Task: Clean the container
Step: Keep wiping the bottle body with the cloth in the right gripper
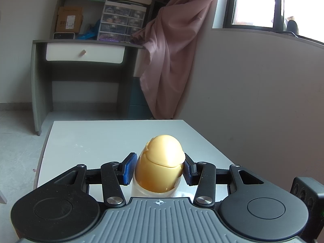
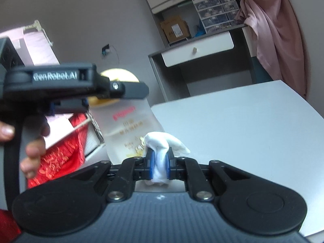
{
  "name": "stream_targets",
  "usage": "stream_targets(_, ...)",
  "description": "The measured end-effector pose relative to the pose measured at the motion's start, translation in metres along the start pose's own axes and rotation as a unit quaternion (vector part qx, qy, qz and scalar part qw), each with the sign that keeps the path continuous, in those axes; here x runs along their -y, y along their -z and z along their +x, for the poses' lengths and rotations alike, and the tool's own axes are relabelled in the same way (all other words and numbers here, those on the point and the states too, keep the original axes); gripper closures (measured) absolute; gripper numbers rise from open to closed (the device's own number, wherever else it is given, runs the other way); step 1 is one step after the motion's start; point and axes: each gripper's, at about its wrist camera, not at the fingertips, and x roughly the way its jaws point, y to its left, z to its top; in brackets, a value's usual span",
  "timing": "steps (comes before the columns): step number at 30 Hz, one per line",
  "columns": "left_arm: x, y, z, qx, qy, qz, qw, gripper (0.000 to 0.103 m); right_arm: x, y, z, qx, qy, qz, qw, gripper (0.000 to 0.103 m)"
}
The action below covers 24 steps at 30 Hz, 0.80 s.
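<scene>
On my left, the left gripper (image 1: 160,169) has its blue pads (image 1: 129,168) pressed against both sides of the bottle's golden domed cap (image 1: 162,162), so I read it as clamped on the bottle (image 2: 129,129). The bottle itself, frosted with red lettering, is held up above the near left part of the white table (image 1: 97,139), roughly upright.

Moving right, my right gripper (image 2: 160,167) is pinched tight on a wad of white cloth (image 2: 162,147), whose free end pokes out just beside the bottle's lower body; I can't tell whether it touches.

I judge I'm at the wiping step, with cloth and bottle both in hand. Next I'd need to press the cloth against the frosted wall and rub, while the left grip stays firm: a hold on a smooth rounded cap could slip or twist under side pressure.
</scene>
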Motion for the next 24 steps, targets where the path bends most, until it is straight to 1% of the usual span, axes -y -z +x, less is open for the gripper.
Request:
stream_targets(3, 0.005, -0.004, 0.004, -0.001, -0.001, -0.001, 1.0, 0.056, -0.002, -0.002, -0.001, -0.001, 0.003, -0.004, 1.0, 0.092)
stream_targets(7, 0.006, 0.0, 0.001, -0.001, -0.001, 0.0, 1.0, 0.056, -0.004, -0.012, -0.011, 0.035, -0.006, 0.003, 0.999, 0.092)
stream_targets(10, 0.007, -0.001, 0.002, -0.001, -0.001, 0.001, 1.0, 0.056, -0.007, -0.019, -0.016, 0.054, -0.009, 0.0, 0.999, 0.092)
stream_targets(13, 0.008, 0.0, 0.001, -0.001, 0.0, 0.0, 1.0, 0.056, -0.01, -0.024, -0.017, 0.063, -0.005, -0.005, 0.998, 0.092)
stream_targets(20, 0.007, 0.001, 0.0, -0.001, 0.001, 0.001, 1.0, 0.056, -0.008, -0.025, -0.015, 0.064, -0.006, 0.001, 0.998, 0.092)
stream_targets(24, 0.008, -0.003, 0.0, -0.002, 0.001, 0.001, 1.0, 0.056, -0.004, -0.021, -0.01, 0.049, -0.002, 0.002, 0.999, 0.092)
